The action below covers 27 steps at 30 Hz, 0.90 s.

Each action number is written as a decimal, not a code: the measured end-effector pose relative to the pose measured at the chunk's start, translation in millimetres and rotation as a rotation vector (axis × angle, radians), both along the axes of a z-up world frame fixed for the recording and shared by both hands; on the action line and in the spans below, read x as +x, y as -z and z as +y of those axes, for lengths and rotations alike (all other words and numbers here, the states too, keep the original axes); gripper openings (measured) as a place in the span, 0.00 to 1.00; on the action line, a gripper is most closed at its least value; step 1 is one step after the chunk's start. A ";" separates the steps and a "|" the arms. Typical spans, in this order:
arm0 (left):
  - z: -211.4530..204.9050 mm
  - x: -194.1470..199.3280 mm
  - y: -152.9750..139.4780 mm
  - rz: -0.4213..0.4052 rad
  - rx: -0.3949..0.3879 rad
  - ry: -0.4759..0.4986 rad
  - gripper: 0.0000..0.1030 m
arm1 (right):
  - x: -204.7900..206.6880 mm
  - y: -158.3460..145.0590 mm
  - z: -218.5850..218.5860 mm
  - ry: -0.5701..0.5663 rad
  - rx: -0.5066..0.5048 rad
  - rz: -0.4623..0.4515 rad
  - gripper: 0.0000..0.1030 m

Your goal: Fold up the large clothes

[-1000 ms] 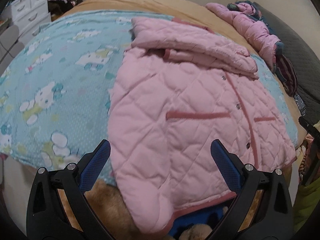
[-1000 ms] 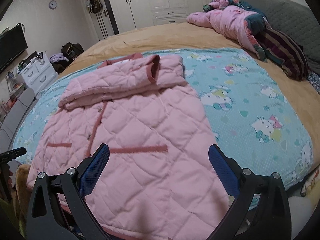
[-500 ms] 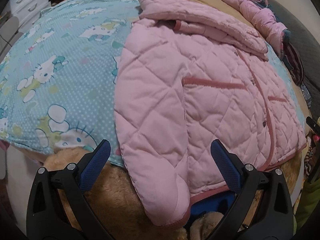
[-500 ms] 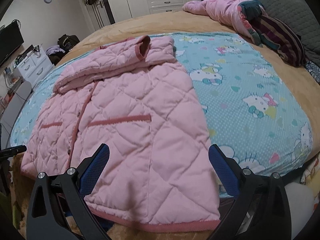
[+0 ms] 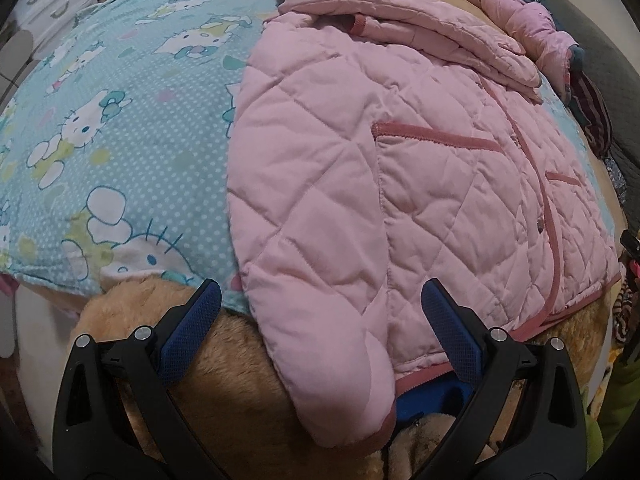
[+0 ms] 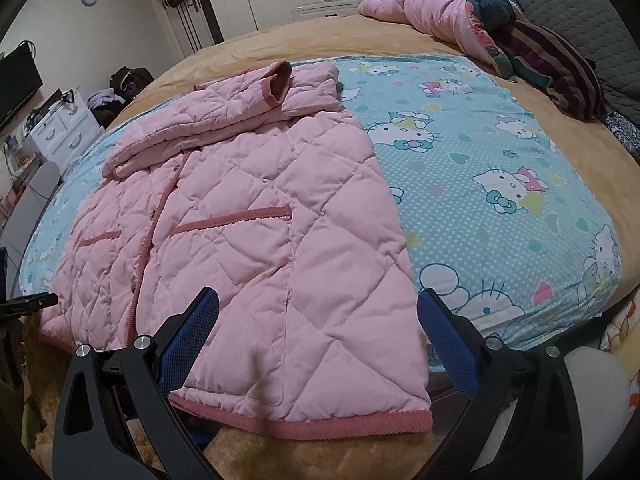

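Lying front-up on the sheet [image 6: 500, 184], the jacket [image 6: 256, 240] has its sleeves folded across the chest near the collar and its hem hanging just past the near edge of the bed, which puts the two bottom corners within your reach. You hold the left gripper [image 5: 320, 312] with jaws wide open and empty, straddling the rounded corner that droops over the brown blanket [image 5: 224, 360]; neither pad touches the cloth. Your right gripper [image 6: 318, 316] is open and empty too, with the other hem corner and its darker trim [image 6: 304, 426] between the jaws. That pairing suggests you mean to pinch both corners at once and carry the hem up toward the collar, halving the length. The padding looks thick and springy, so a shallow bite could slip; taking the trim as well as the quilting should hold better. The sheet under it is loose and may drag along if you slide instead of lift. A second pink coat [image 6: 440, 12] lies well apart by the pillows, out of your way.
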<state>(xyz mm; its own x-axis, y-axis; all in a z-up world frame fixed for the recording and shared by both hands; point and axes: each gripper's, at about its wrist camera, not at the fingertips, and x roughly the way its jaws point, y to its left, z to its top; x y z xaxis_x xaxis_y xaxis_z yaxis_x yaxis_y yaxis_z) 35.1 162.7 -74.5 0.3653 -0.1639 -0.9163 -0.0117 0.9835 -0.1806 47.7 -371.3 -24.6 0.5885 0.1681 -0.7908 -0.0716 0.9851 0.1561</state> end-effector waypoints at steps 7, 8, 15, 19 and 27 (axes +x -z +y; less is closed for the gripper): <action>-1.9 -9.3 7.9 -0.004 -0.005 0.029 0.91 | -9.0 -6.7 2.8 0.016 -0.009 -0.001 0.96; -2.9 -10.8 8.9 -0.007 -0.006 0.039 0.91 | -10.5 -8.1 4.3 0.017 -0.014 0.001 0.96; -19.8 -15.6 10.6 -0.037 -0.047 0.104 0.91 | -25.3 -20.4 11.4 0.021 -0.030 -0.014 0.96; -25.9 -15.6 11.8 -0.056 -0.048 0.111 0.78 | -36.6 -23.7 9.5 0.026 -0.033 -0.014 0.96; -23.5 -13.1 14.2 -0.067 -0.013 0.101 0.44 | -34.3 -15.7 -5.2 0.003 0.009 0.047 0.96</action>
<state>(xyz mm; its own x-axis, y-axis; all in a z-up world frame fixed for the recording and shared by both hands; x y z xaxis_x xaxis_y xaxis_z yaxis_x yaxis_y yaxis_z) 22.0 139.2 -88.7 0.4064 -0.2143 -0.8882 0.0998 0.9767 -0.1900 13.4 -376.5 -9.0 0.5508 0.1737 -0.8163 -0.0614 0.9839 0.1680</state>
